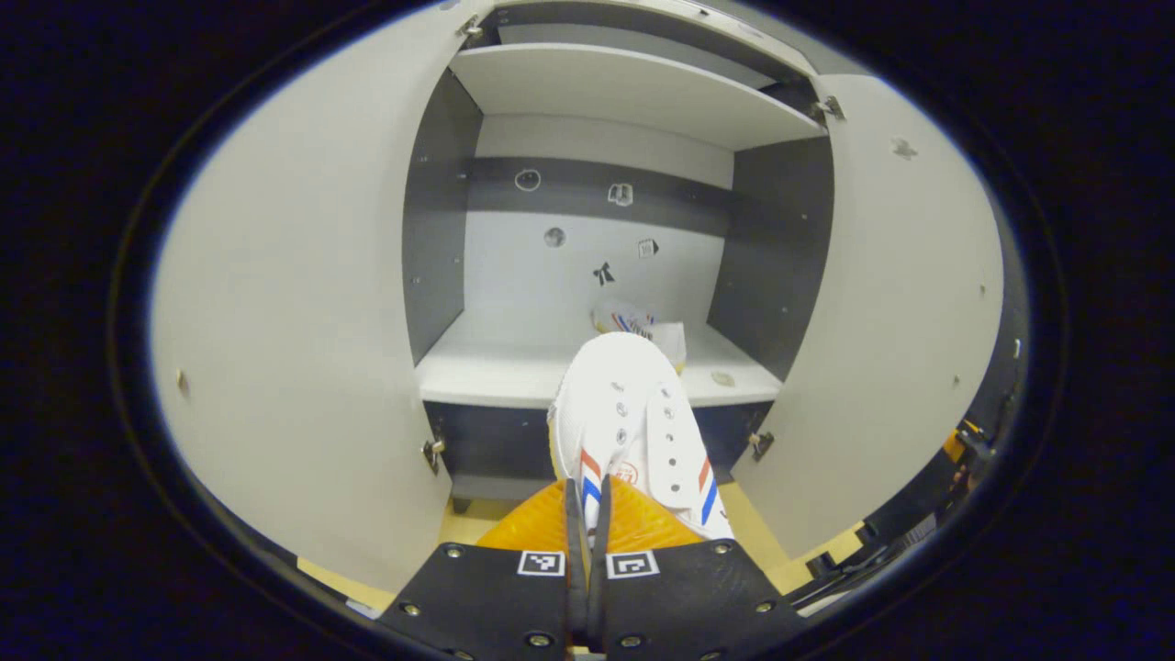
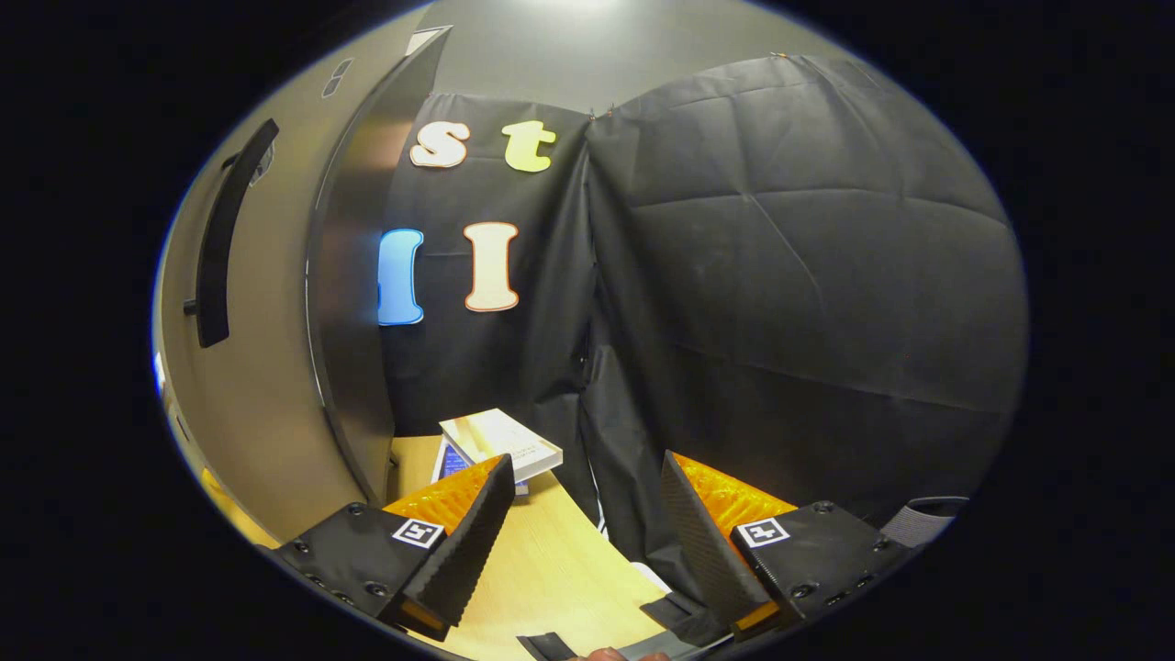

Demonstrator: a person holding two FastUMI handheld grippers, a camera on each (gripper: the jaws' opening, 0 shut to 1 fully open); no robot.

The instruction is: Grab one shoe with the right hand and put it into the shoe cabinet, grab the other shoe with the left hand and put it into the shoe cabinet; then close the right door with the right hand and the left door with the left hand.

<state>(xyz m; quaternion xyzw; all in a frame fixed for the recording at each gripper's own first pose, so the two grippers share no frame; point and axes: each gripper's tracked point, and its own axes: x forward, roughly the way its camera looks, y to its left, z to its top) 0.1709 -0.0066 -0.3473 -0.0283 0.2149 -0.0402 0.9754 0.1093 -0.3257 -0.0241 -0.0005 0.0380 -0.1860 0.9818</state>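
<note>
In the left gripper view my left gripper [image 1: 587, 528] is shut on the heel of a white shoe [image 1: 624, 413] with red and blue stripes. The shoe hangs toe-forward in front of the open shoe cabinet [image 1: 587, 367], its toe over the lower shelf's front edge. A second striped shoe [image 1: 633, 323] lies at the back of that shelf, partly hidden by the held one. Both cabinet doors, left door [image 1: 312, 303] and right door [image 1: 890, 321], stand wide open. In the right gripper view my right gripper [image 2: 587, 514] is open and holds nothing, beside the outer face of a door [image 2: 266, 367] with a dark handle [image 2: 220, 239].
An upper shelf [image 1: 624, 83] spans the cabinet above. In the right gripper view a white box [image 2: 500, 441] rests on the wooden floor [image 2: 551, 569] against the black cloth wall. Small stickers dot the cabinet's back panel [image 1: 587, 266].
</note>
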